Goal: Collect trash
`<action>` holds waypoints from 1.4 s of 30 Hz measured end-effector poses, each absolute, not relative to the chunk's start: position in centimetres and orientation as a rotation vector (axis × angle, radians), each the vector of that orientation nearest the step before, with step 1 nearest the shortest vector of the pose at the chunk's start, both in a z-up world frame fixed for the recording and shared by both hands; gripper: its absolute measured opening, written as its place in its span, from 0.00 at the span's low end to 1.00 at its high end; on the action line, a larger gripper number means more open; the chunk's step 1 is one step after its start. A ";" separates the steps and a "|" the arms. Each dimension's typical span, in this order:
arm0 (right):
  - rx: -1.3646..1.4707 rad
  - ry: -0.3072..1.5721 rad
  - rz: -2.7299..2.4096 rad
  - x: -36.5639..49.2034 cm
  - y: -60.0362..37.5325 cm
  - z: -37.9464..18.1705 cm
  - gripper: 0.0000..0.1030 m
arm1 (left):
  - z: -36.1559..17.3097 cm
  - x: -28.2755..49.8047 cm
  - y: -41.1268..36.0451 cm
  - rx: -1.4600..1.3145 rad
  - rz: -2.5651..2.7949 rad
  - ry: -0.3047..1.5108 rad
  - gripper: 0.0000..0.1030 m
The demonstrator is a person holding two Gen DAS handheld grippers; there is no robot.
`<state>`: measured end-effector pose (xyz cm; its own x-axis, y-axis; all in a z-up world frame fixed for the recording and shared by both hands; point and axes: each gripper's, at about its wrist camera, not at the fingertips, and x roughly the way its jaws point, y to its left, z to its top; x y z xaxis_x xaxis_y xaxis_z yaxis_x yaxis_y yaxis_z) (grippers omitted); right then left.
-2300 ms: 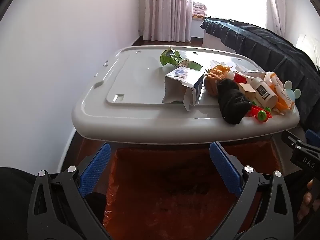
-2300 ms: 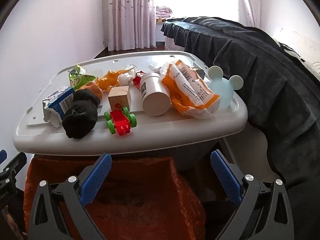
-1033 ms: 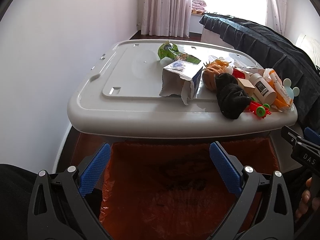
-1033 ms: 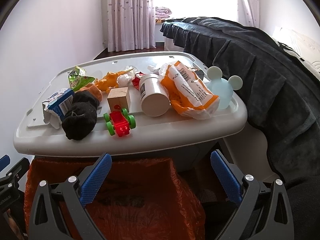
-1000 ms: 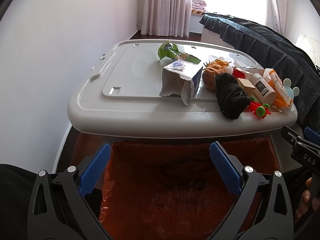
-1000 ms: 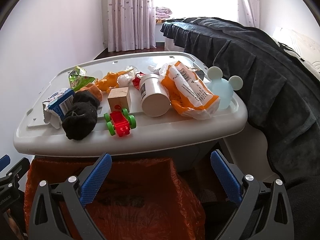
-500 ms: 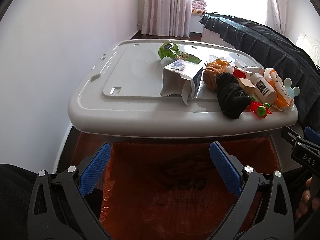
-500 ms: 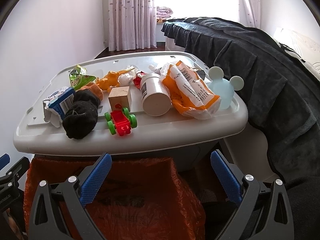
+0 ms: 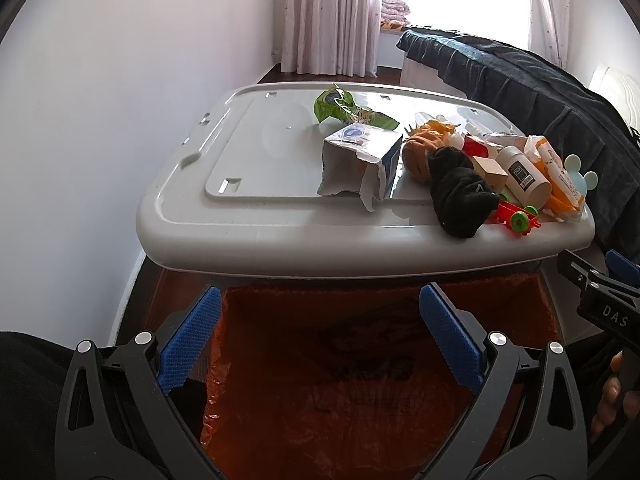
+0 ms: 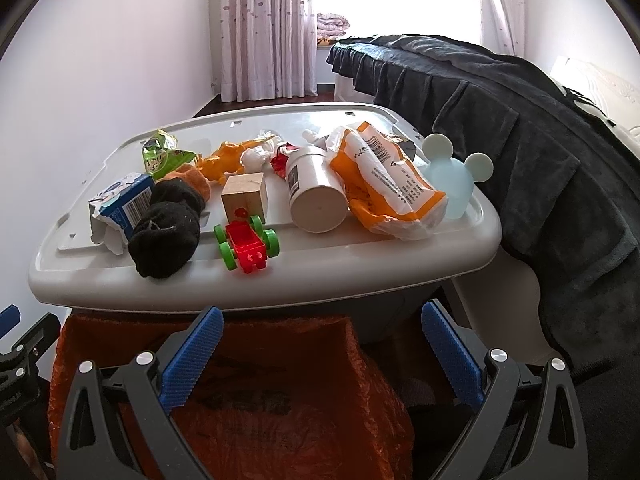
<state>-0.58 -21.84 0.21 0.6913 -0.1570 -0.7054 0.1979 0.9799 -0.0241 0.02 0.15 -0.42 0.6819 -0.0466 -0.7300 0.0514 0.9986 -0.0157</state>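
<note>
left tongs (image 9: 319, 334): spread wide, holding nothing | right tongs (image 10: 322, 346): spread wide, holding nothing | orange plastic trash bag (image 9: 360, 380): right under both tongs | torn blue-and-white paper carton (image 9: 362, 164), crumpled green snack wrapper (image 9: 340, 106), orange-and-white plastic packet (image 10: 384, 184): ahead of the tongs on the grey plastic lid counter (image 9: 260, 216)

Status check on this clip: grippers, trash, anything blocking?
Left gripper and right gripper open, empty, over orange bag. Torn carton, orange wrapper untouched on lid. Toys mixed among trash.
</note>
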 end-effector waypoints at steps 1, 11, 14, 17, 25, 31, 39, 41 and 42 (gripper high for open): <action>0.054 0.783 -0.199 -0.6 -21.8 0.2 0.95 | -0.4 0.0 0.2 0.005 -0.055 0.819 0.94; 0.053 0.786 -0.194 -0.4 -21.8 0.2 0.95 | -0.4 0.0 0.1 0.005 -0.056 0.819 0.94; 0.057 0.785 -0.180 -0.3 -21.7 0.3 0.95 | -0.4 0.0 0.1 0.011 -0.054 0.818 0.94; 0.054 0.777 -0.156 0.0 -21.6 0.5 0.95 | 0.0 -0.2 -0.1 0.025 -0.061 0.810 0.94; 0.003 0.784 -0.065 1.5 -21.0 0.4 0.95 | 0.7 -1.3 -0.3 0.039 -0.077 0.795 0.94; 0.026 0.773 -0.002 2.5 -20.4 -0.1 0.95 | 1.1 -2.2 -0.7 0.087 -0.075 0.780 0.94; 0.019 0.787 0.042 3.9 -19.7 -1.0 0.93 | 0.6 -2.6 -1.1 0.111 -0.082 0.797 0.94; 0.018 0.785 0.045 4.3 -19.7 -1.2 0.88 | 0.5 -2.7 -1.1 0.116 -0.083 0.802 0.94; 0.019 0.787 0.051 4.5 -19.8 -1.3 0.83 | 0.5 -2.7 -1.2 0.120 -0.081 0.804 0.94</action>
